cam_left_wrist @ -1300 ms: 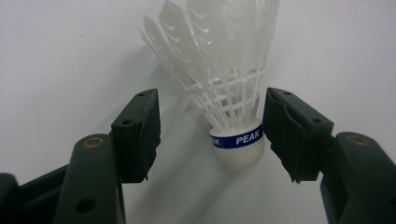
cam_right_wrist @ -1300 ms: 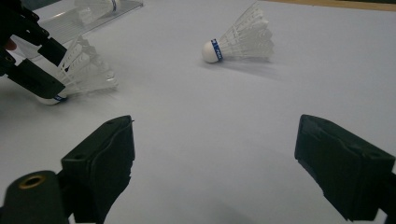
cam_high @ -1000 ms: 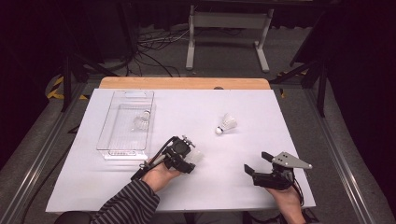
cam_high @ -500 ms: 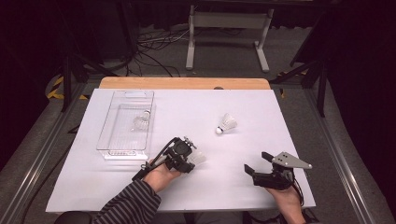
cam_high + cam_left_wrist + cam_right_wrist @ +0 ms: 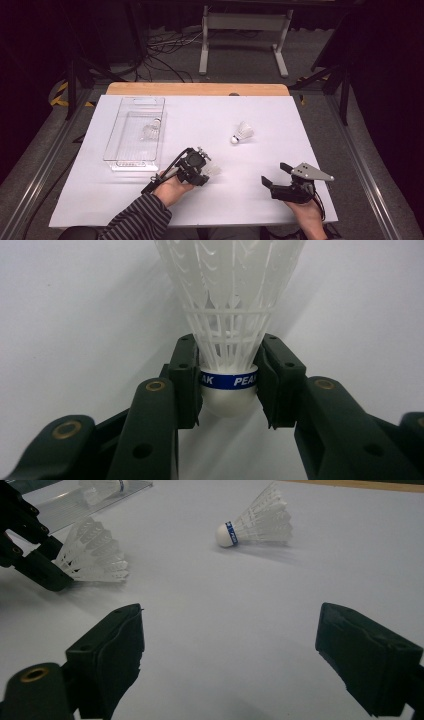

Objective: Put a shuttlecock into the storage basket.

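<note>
Your left gripper (image 5: 206,169) has just been closing its jaws, and the pads now clamp the cork base of a shuttlecock (image 5: 229,335) lying on the white table (image 5: 250,200) beside the clear tray (image 5: 134,134). Your right gripper (image 5: 276,175) rests with jaws wide and empty. A second shuttlecock (image 5: 255,522) lies apart; the tray's contents are hard to make out.

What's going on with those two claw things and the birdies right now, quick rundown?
Left gripper jaws just closed, clamped on shuttlecock at its cork. Right gripper open, nothing between. Second shuttlecock loose on table, third in clear tray. Nothing in the way.
</note>
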{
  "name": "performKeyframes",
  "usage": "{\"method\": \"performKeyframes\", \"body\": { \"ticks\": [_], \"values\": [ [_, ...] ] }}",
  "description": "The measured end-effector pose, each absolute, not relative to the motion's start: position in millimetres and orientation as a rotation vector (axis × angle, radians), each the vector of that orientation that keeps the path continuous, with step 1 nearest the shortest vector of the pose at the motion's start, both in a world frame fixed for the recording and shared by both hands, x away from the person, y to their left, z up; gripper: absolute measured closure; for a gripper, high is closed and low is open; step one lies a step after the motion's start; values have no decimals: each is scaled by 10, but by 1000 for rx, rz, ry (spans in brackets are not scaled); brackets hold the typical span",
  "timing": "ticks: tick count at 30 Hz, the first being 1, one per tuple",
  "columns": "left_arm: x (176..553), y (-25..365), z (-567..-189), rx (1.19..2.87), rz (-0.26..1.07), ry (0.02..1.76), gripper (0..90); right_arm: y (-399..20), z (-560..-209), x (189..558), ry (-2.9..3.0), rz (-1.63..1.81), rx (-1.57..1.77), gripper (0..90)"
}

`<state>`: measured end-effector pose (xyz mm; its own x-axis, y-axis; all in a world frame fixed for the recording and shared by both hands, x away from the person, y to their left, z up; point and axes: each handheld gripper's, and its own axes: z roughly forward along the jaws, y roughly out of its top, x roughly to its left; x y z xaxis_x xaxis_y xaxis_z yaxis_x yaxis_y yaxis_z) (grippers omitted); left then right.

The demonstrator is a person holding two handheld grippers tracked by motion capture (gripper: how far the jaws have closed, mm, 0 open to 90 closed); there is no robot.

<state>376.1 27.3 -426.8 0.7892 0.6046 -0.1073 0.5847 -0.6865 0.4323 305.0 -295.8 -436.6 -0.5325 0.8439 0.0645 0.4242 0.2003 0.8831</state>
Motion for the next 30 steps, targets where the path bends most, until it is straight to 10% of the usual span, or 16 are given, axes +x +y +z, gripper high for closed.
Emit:
{"method": "performKeyframes", "body": {
  "ticks": [30],
  "values": [
    [3707, 417, -4109, 2484, -4, 856, 651, -2938, -4374, 3057, 2057, 1276, 1171, 128]
  ]
}}
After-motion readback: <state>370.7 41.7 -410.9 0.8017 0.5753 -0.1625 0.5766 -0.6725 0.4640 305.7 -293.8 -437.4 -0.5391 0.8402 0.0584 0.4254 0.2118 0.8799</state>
